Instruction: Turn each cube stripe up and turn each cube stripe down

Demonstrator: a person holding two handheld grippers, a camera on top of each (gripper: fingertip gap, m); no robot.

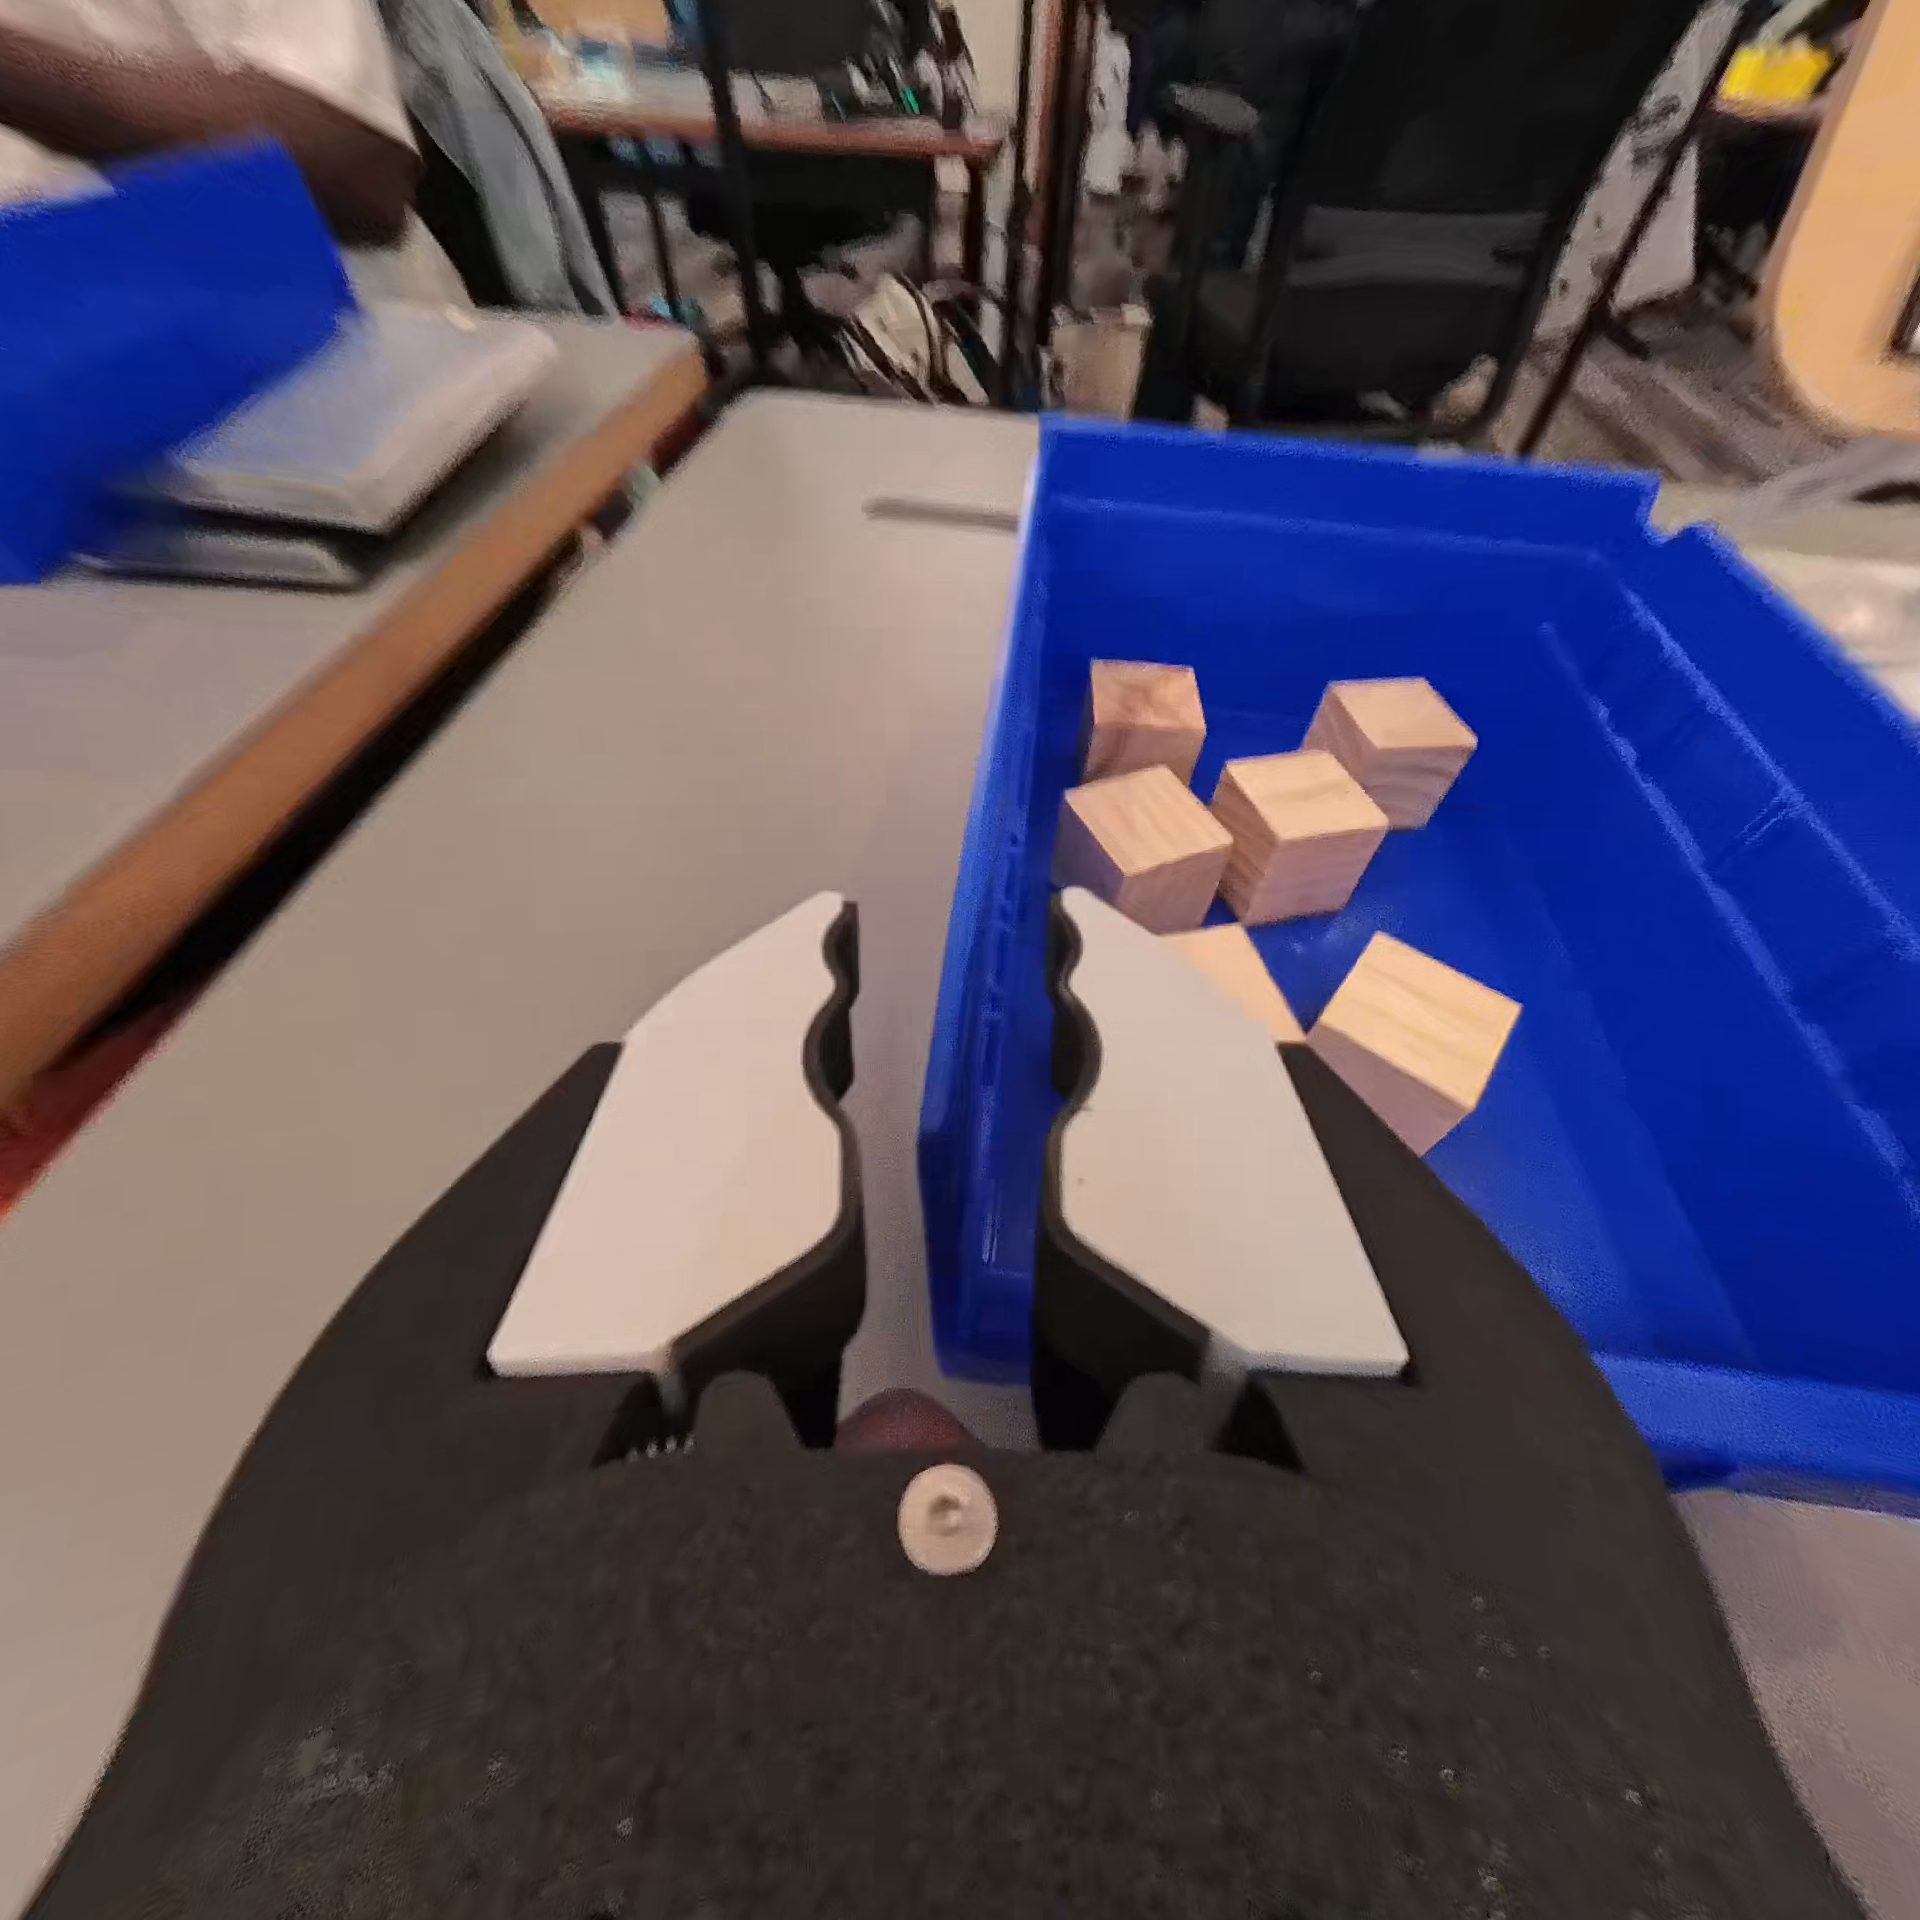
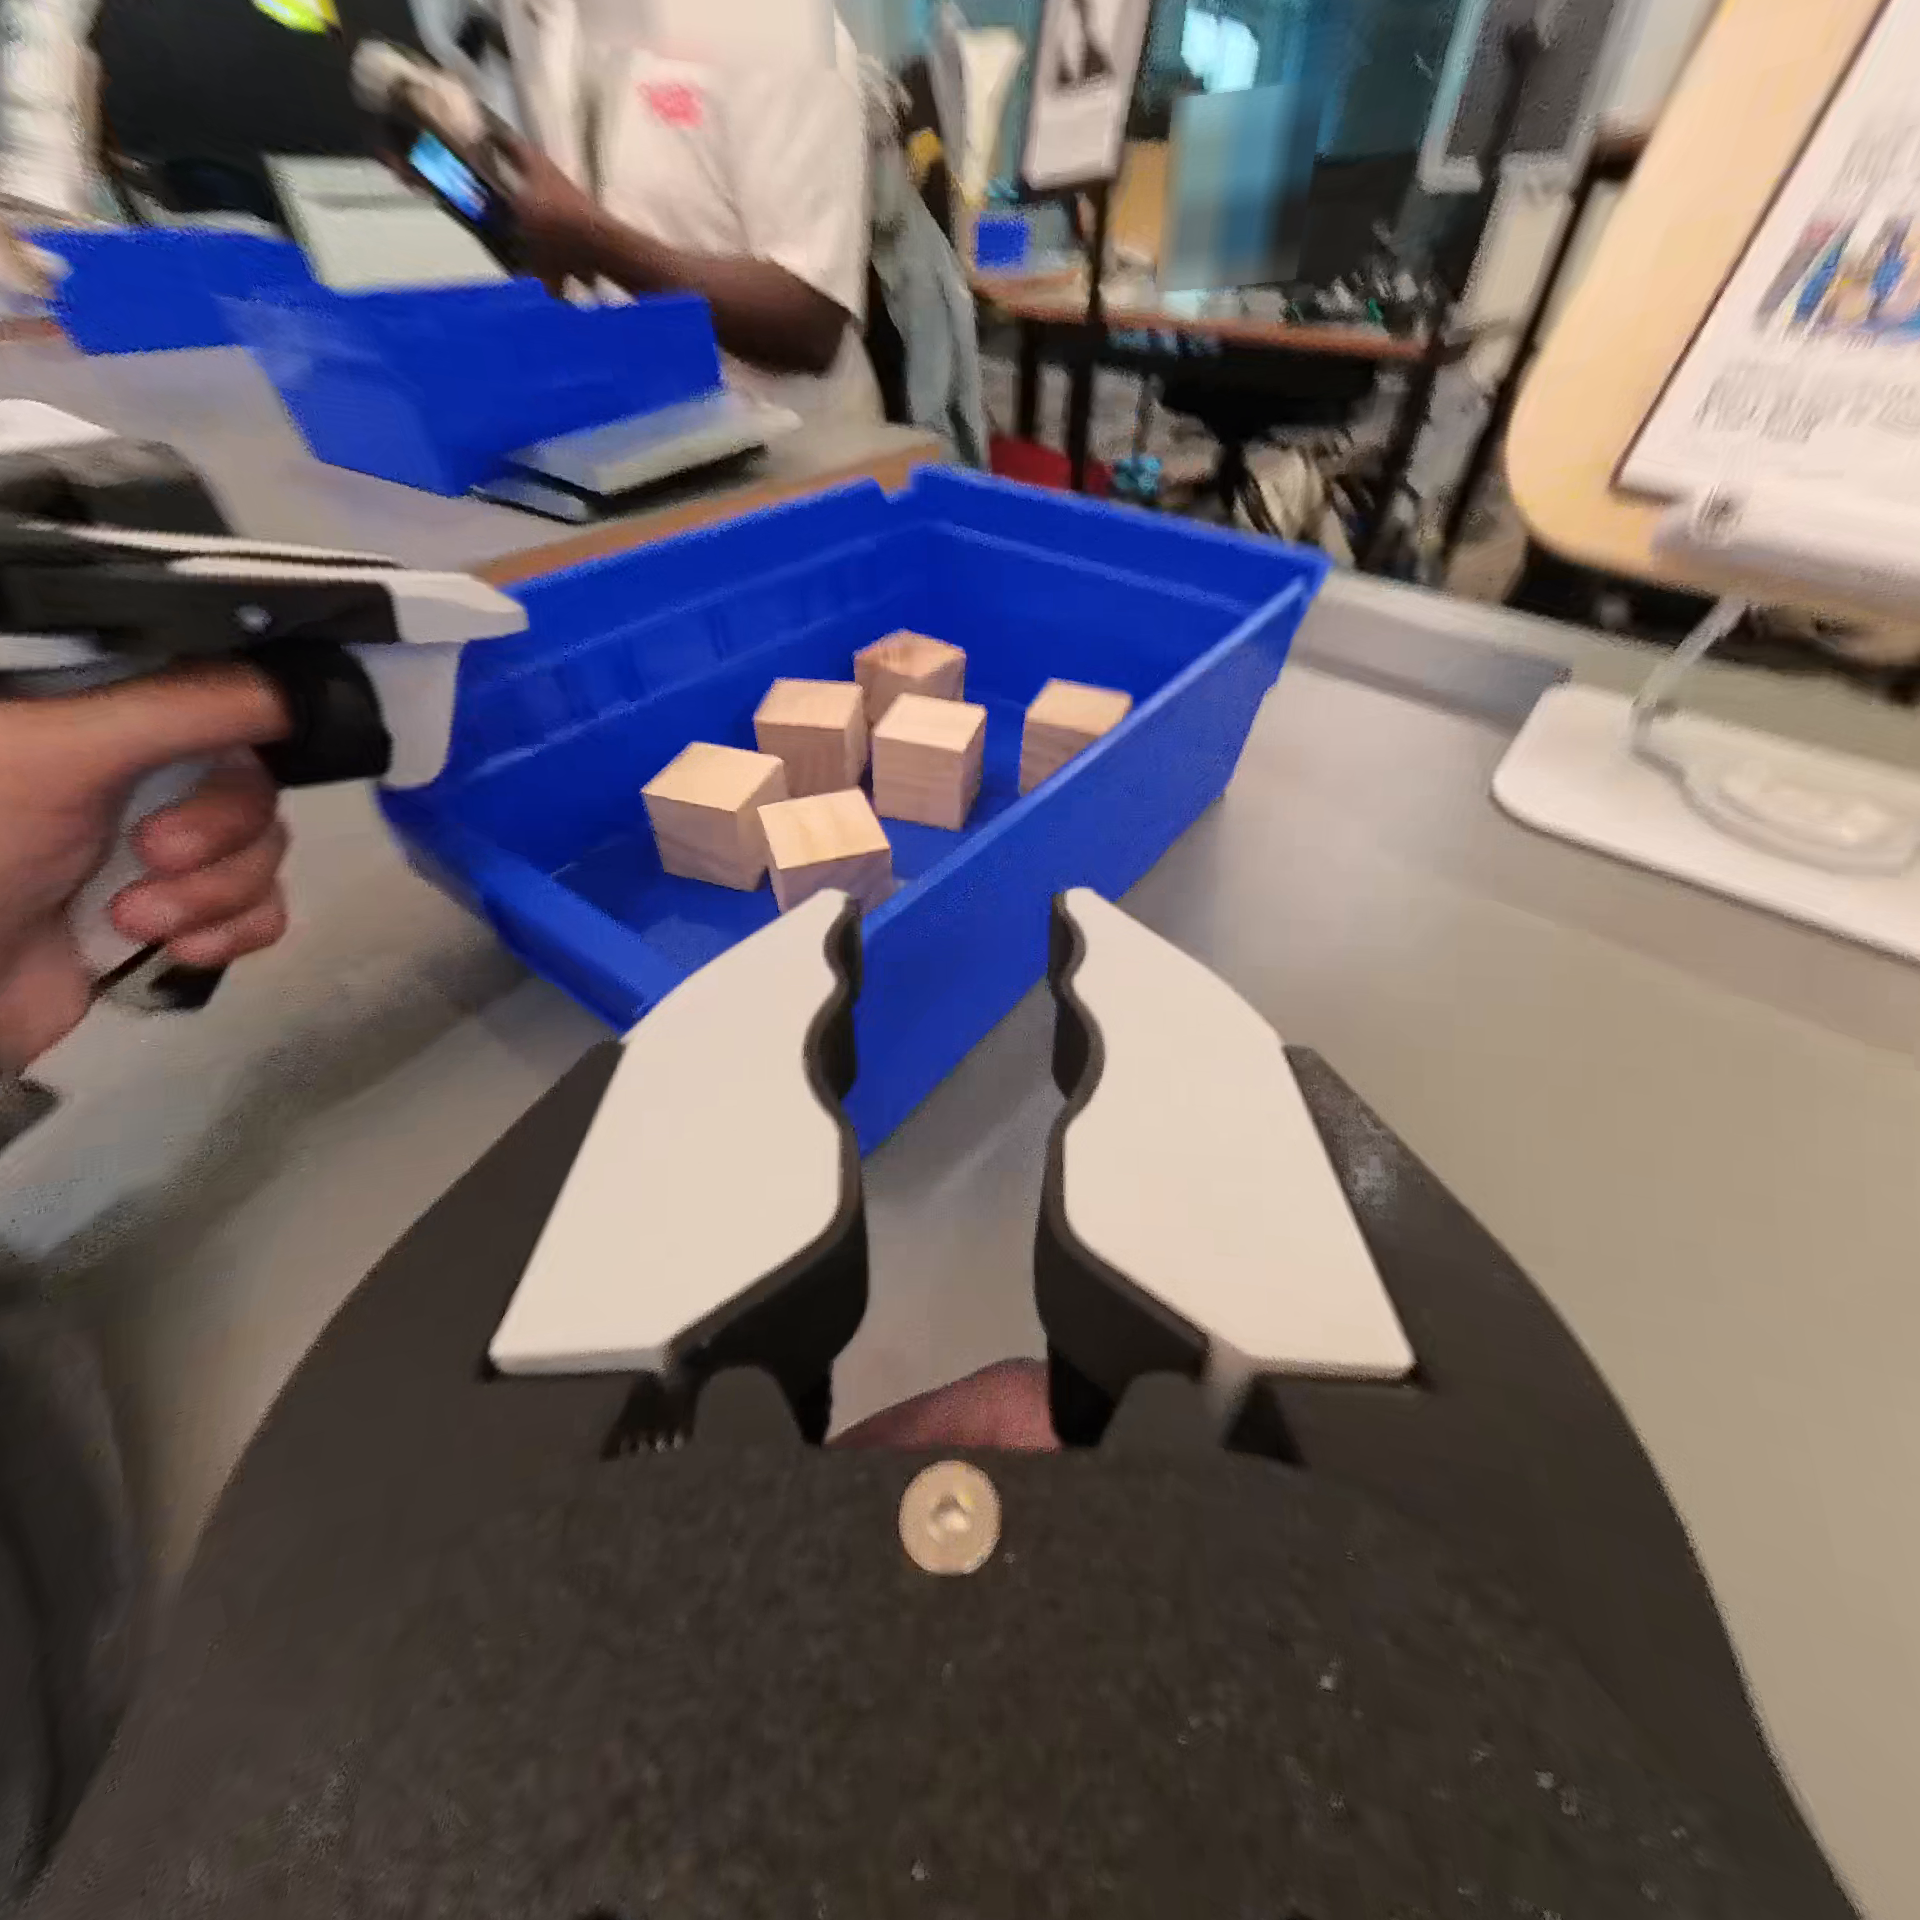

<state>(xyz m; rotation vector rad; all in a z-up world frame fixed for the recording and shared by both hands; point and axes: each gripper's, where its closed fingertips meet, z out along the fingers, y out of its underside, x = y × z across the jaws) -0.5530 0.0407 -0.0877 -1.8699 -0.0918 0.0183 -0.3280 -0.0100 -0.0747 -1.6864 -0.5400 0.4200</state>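
While both tongs (image 1: 953, 925) (image 2: 953, 920) gape empty, six smooth wooden cubes (image 2: 928, 758) sit in the glossy blue plastic bin (image 2: 1081, 914).

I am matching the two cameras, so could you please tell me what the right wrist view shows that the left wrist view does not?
Only the right wrist view: the left hand-held gripper in a hand, a person in white and a white stand.
Only the left wrist view: little, mainly a black chair.
Both: the blue bin holding wooden cubes.

We see six plain wooden cubes (image 2: 928, 758) clustered in the blue bin (image 2: 1091, 883) — some tilted, some touching — no stripe visible on them.
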